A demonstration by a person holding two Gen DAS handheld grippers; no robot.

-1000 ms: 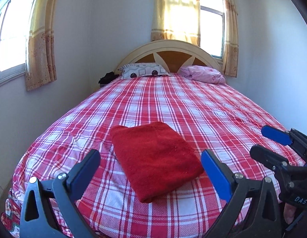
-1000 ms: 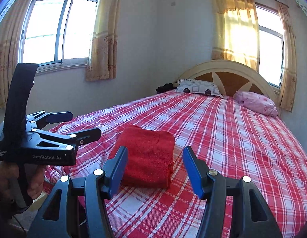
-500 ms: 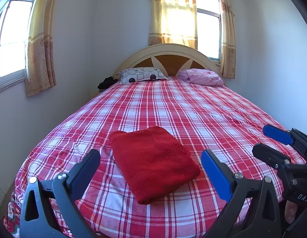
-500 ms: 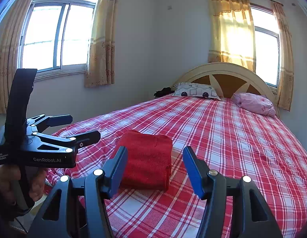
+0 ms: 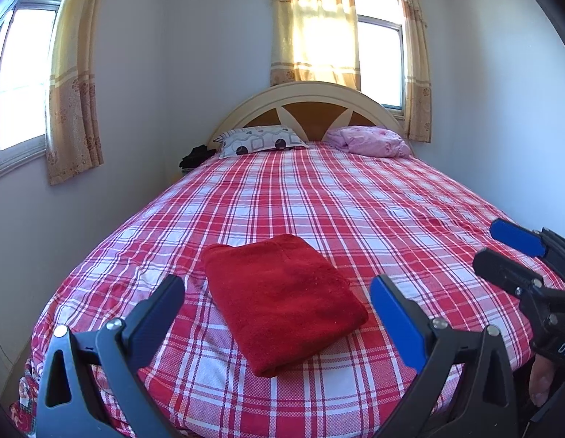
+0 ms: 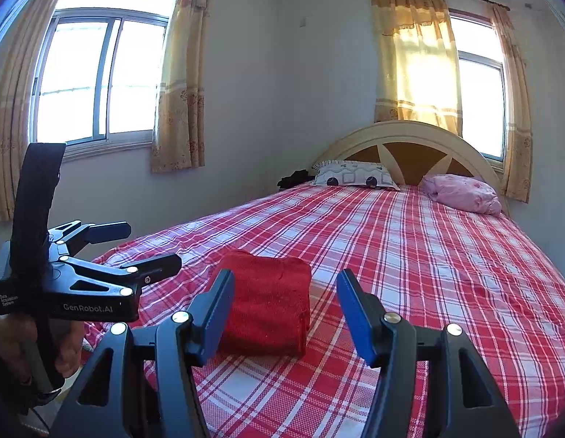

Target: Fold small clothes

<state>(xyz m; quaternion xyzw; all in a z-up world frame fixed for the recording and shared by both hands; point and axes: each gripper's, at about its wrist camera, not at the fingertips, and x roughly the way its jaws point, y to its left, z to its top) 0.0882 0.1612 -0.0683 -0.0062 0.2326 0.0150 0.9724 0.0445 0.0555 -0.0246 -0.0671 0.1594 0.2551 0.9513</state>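
Both grippers [image 5: 278, 303] [image 6: 285, 303] unmoved (fingers apart); red cloth [image 5: 282, 303] folded.

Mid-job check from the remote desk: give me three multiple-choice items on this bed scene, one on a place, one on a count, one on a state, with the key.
1. Where does the red cloth lie?
A. near the foot of the bed
B. against the headboard
C. on the floor

2. How many pillows lie at the headboard?
A. one
B. two
C. four

3. What state is the red cloth in?
A. spread out flat
B. folded into a compact rectangle
C. hanging from a claw

Key: 1 A, it rests on the plaid cover just ahead of both claws. 2 B, a patterned pillow and a pink pillow. 3 B, layered edges show, and the left claw and right claw stand open and apart from it.
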